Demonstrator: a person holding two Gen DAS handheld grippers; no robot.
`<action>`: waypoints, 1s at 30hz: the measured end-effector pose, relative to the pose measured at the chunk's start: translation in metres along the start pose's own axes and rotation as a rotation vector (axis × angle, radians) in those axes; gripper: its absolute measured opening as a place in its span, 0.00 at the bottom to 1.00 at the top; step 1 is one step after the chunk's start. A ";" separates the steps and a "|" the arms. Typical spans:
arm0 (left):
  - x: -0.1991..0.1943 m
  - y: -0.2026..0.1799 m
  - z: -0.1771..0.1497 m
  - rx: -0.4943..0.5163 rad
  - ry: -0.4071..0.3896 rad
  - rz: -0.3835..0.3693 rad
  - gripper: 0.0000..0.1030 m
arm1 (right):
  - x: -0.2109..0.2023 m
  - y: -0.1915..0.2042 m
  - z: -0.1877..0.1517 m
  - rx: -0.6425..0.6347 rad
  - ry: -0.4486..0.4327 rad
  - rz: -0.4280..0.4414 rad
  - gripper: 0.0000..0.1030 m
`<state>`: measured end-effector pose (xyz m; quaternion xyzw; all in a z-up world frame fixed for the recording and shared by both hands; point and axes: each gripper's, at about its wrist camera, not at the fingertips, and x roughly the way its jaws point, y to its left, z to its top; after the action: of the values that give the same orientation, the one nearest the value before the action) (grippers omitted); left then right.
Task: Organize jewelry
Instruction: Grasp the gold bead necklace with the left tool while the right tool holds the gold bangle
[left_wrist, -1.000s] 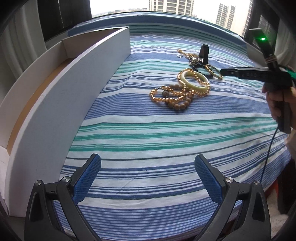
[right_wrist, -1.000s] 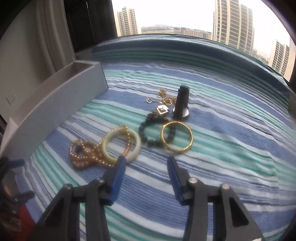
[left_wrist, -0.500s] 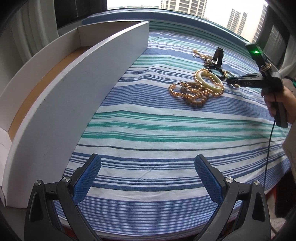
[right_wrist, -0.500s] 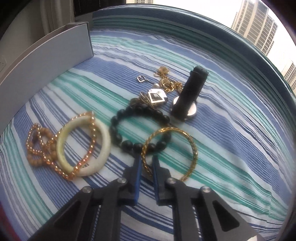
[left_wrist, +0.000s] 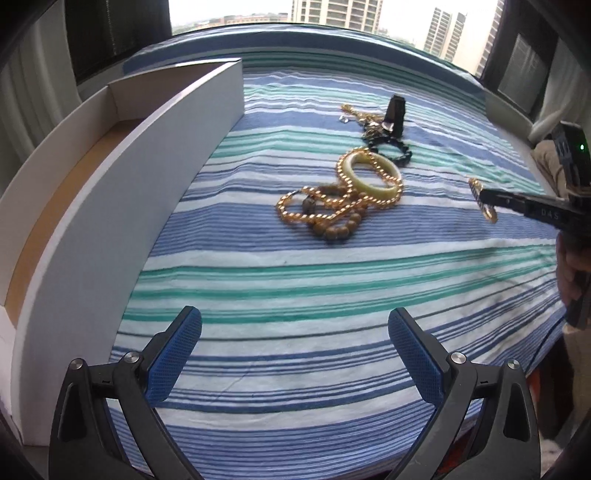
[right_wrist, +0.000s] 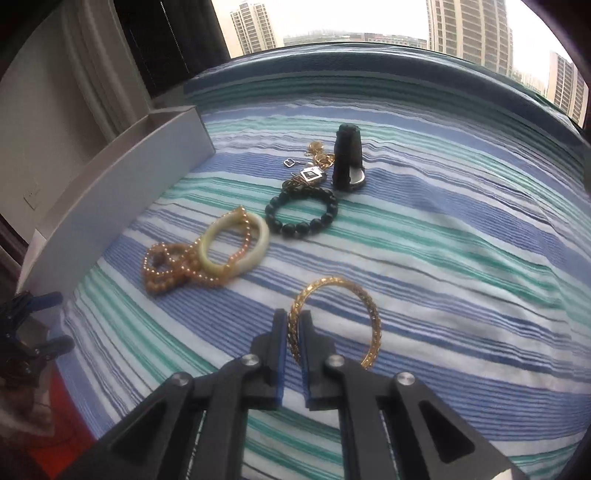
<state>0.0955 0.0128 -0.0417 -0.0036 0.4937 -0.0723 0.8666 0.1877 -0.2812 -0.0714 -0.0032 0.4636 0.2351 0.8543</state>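
On the striped bedcover (right_wrist: 461, 229), the right gripper (right_wrist: 293, 325) is clamped on the rim of the gold bangle (right_wrist: 373, 314), its 2 blue pads pressed against the ring's near-left edge. A second ago those jaws stood apart above the cloth and the bangle lay flat beside the black bead bracelet (right_wrist: 301, 216); they have just been closing, and the bangle is now pinched between them, pulled clear of the bracelet and nearer the camera (the left wrist view shows it held up off the cloth at the gripper's tip (left_wrist: 482, 201)). The pale jade bangle (right_wrist: 234, 247) with the amber bead strands (right_wrist: 173, 269) draped through it lies where it did, as do the small gold chain pieces (right_wrist: 319, 155) and the black cone stand (right_wrist: 347, 158) behind. The left gripper (left_wrist: 295, 354) hangs with its jaws wide and nothing between them, close to the white cardboard box (left_wrist: 122, 192) at the bed's left edge.
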 end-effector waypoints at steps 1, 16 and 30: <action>-0.001 -0.007 0.009 0.020 -0.010 -0.017 0.98 | -0.007 -0.001 -0.007 0.019 -0.007 0.014 0.06; 0.100 -0.118 0.094 0.418 0.004 0.004 0.76 | -0.040 0.006 -0.063 0.227 -0.103 0.140 0.06; 0.089 -0.088 0.093 0.325 0.010 -0.079 0.04 | -0.050 0.012 -0.072 0.235 -0.123 0.144 0.06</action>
<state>0.2092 -0.0918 -0.0635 0.1178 0.4792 -0.1853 0.8498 0.1037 -0.3065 -0.0703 0.1445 0.4338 0.2394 0.8565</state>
